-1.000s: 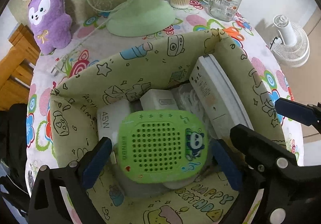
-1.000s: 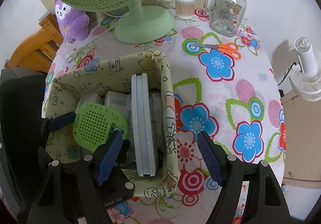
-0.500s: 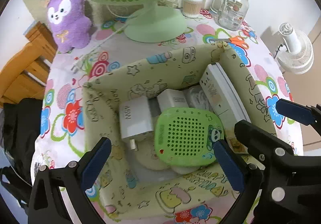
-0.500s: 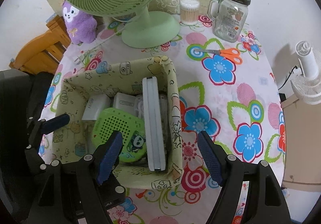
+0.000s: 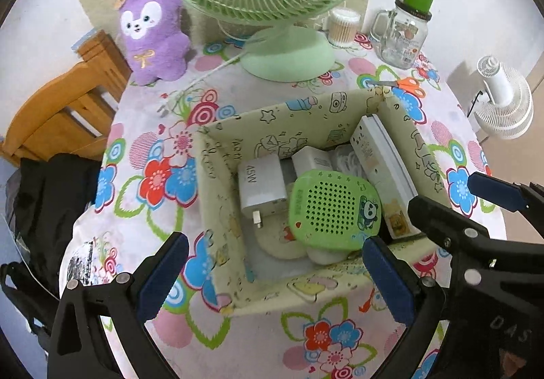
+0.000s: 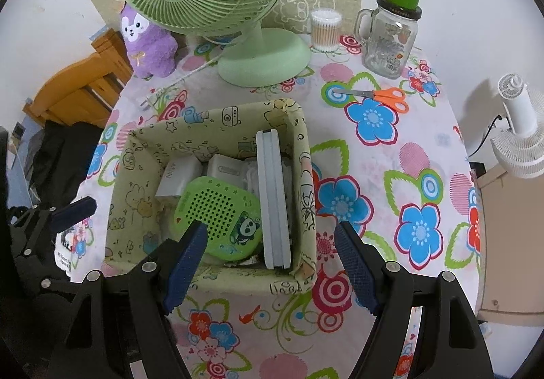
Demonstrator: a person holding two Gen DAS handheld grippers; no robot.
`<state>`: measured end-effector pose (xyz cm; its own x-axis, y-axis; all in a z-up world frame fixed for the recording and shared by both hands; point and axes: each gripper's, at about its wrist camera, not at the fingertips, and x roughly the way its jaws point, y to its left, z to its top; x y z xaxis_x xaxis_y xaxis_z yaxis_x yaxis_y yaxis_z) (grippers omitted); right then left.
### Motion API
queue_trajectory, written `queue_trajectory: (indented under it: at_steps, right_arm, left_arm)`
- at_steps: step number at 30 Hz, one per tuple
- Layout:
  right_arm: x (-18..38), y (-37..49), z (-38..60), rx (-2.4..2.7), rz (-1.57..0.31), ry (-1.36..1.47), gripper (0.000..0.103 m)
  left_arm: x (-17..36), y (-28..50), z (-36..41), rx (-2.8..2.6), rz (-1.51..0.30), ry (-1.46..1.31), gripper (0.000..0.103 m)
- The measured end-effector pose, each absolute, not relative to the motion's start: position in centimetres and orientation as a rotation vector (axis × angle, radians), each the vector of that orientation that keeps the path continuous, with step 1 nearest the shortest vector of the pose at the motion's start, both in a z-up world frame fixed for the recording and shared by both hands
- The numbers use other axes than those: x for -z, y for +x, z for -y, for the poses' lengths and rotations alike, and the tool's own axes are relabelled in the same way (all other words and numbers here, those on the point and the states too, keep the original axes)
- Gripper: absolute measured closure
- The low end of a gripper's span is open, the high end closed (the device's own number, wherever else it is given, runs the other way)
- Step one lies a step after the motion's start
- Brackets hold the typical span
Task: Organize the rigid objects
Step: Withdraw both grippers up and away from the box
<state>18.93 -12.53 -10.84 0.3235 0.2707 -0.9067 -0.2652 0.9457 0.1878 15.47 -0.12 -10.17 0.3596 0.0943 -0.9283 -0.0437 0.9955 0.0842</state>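
Observation:
A pale green fabric basket (image 5: pixel 217 154) (image 6: pixel 136 154) stands on the flowered tablecloth. Inside lie a green perforated panda device (image 5: pixel 335 209) (image 6: pixel 217 212), a white 45W charger (image 5: pixel 260 187) (image 6: pixel 178 176), a second white adapter (image 5: pixel 311 159) (image 6: pixel 224 170) and a white power strip on edge (image 5: pixel 382 158) (image 6: pixel 272 195) against the right wall. My left gripper (image 5: pixel 275 273) is open and empty, above the basket's near wall. My right gripper (image 6: pixel 270 263) is open and empty, over the basket's near right corner; it also shows in the left wrist view (image 5: pixel 496 192).
A green desk fan (image 6: pixel 261 49), a purple plush toy (image 6: pixel 148 42), a cotton swab jar (image 6: pixel 325 29) and a glass mug jar with a green lid (image 6: pixel 391 35) stand at the back. Orange scissors (image 6: pixel 380 95) lie right of the basket. A white floor fan (image 6: pixel 520 131) and a wooden chair (image 6: pixel 78 90) flank the table.
Both grippers have pulled up and back from the basket. The green panda device, which sat between the left gripper's fingers, now lies free in the basket.

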Motion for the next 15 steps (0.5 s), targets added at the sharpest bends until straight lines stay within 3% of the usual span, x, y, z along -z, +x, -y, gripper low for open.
queue_trajectory:
  at_steps: [15]
  right_arm:
    - [7.0,15.4,14.7,-0.361,-1.109,-0.004,0.023]
  left_arm:
    - [5.8,10.6,-0.1,-0.147,-1.113,-0.016,0.0]
